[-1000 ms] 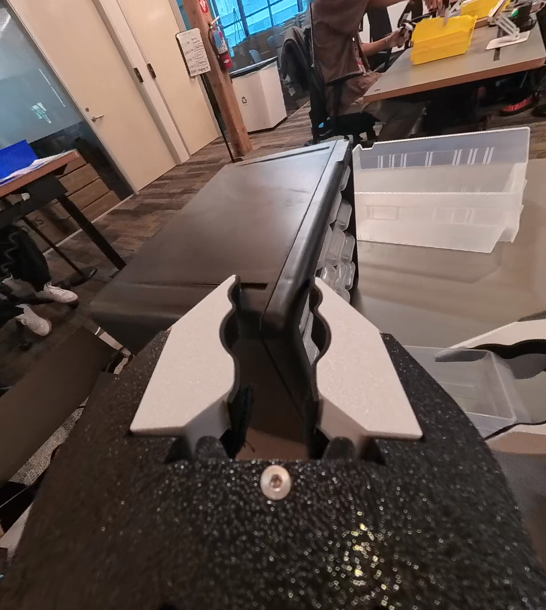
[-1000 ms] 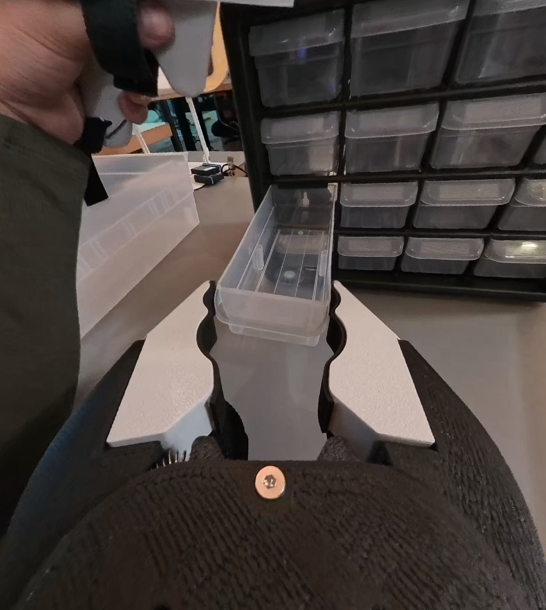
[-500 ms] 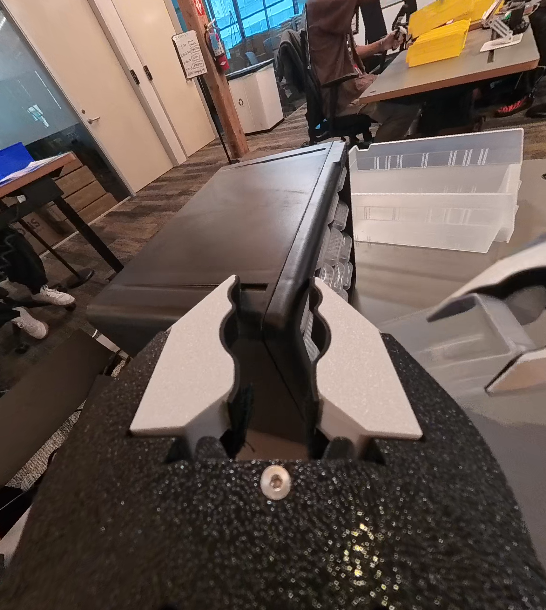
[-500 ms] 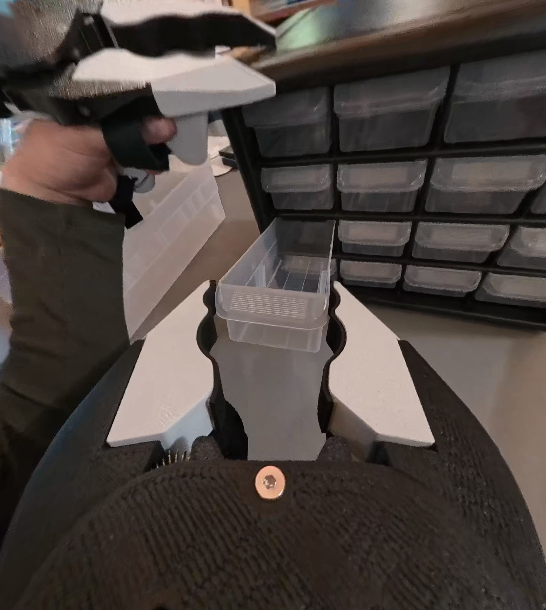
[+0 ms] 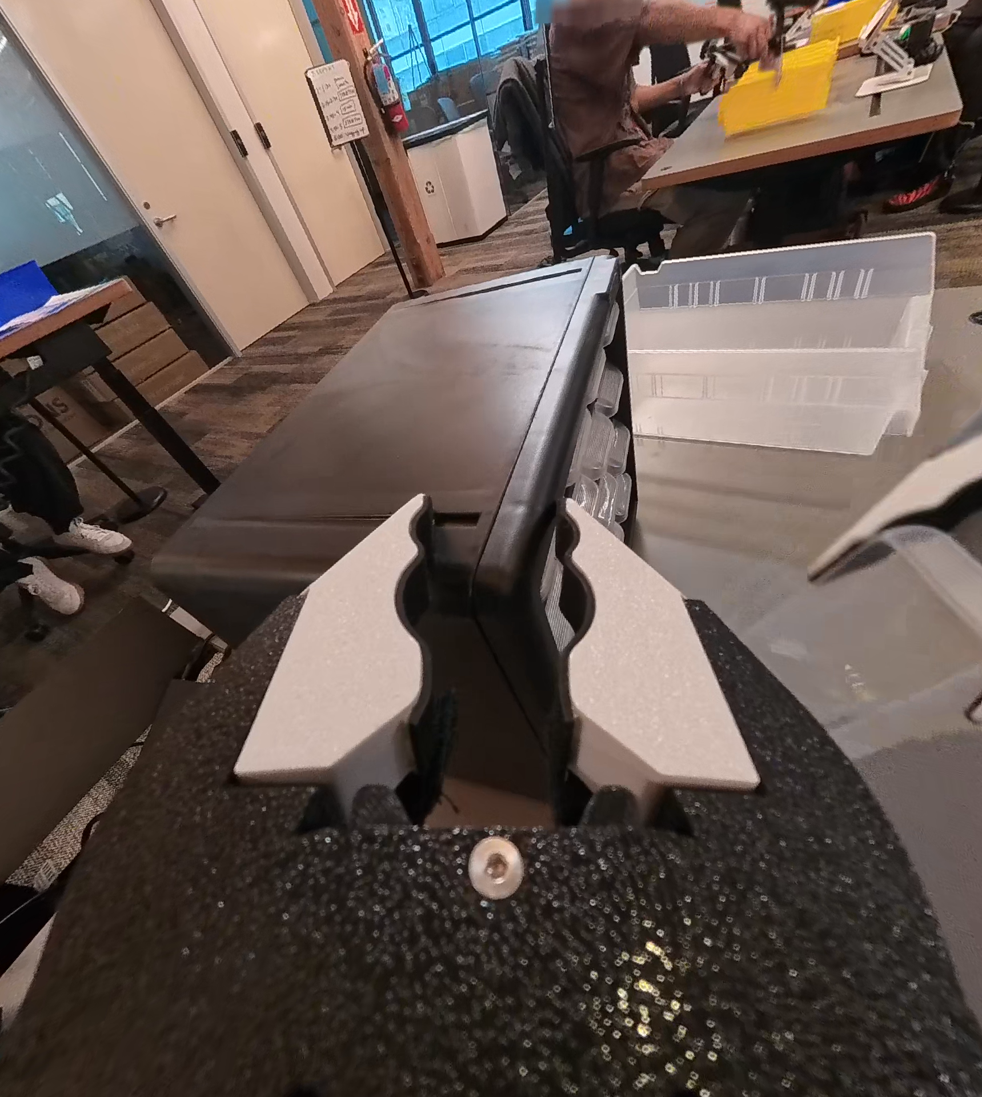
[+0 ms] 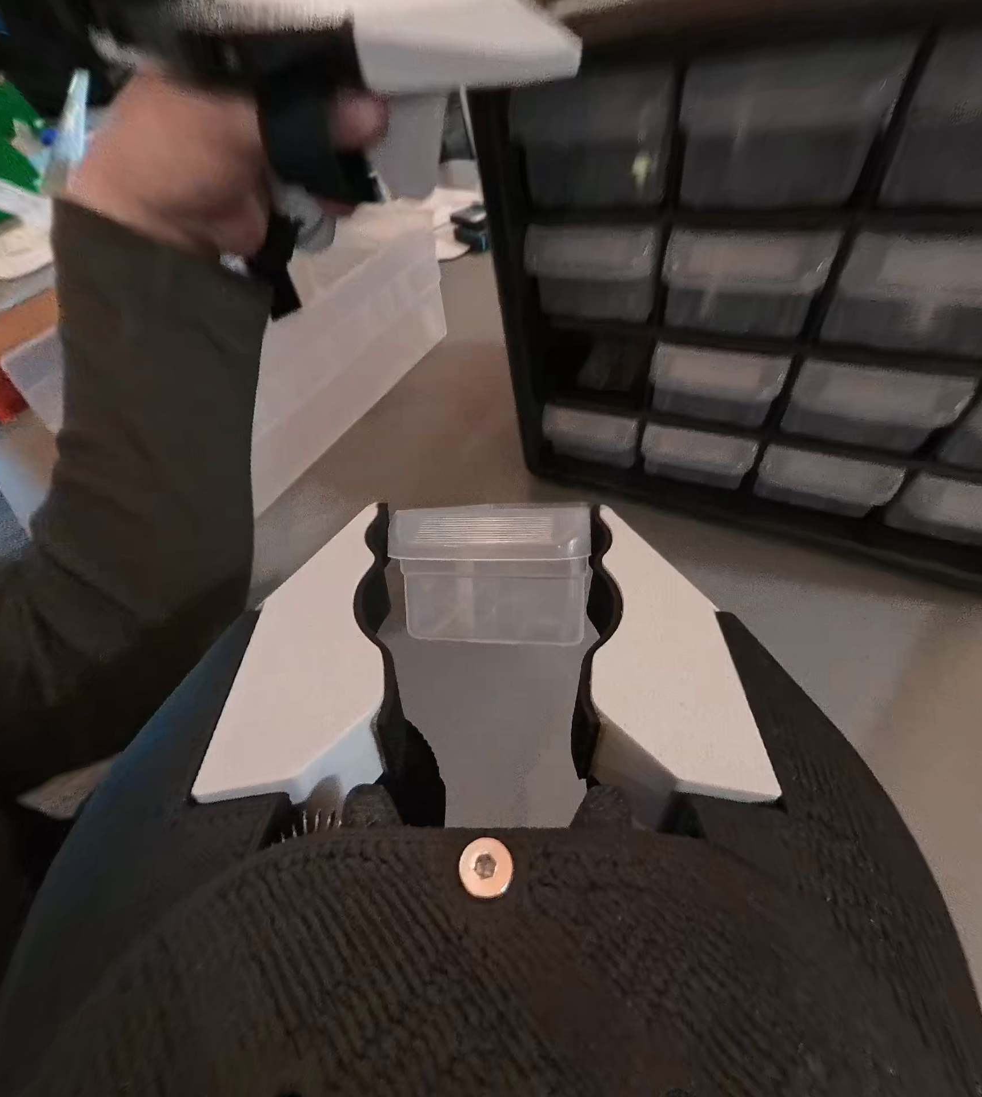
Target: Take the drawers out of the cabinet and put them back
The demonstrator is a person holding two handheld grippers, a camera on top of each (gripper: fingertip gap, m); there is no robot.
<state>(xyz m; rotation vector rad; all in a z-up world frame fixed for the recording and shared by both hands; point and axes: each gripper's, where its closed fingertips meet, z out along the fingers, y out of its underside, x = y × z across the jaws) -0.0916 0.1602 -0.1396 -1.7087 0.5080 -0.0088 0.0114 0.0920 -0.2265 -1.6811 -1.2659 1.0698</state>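
Drawer [image 6: 491,570], small and of clear plastic, sits clamped between the two white fingers of the right tool [image 6: 489,534], gripped at its front end, with its front face turned toward the camera. It is fully clear of the cabinet [image 6: 773,308] and is held above the grey worktop [image 6: 832,682], in front of the cabinet's lower left corner. One slot in the left column of the cabinet, second row from the bottom, stands dark and unfilled; the slots around it carry their clear drawers. The left tool [image 5: 491,534] is closed on the top front edge of the black cabinet at its near corner, one finger over the top panel and the other over the drawer fronts. In the right wrist view the same left tool appears at the upper left, blurred, held by a hand [image 6: 180,166] in a dark sleeve. A large clear plastic bin [image 5: 773,356] rests on the worktop beyond the cabinet. In the background a person [image 5: 607,119] sits at another table bearing yellow bins [image 5: 773,101].
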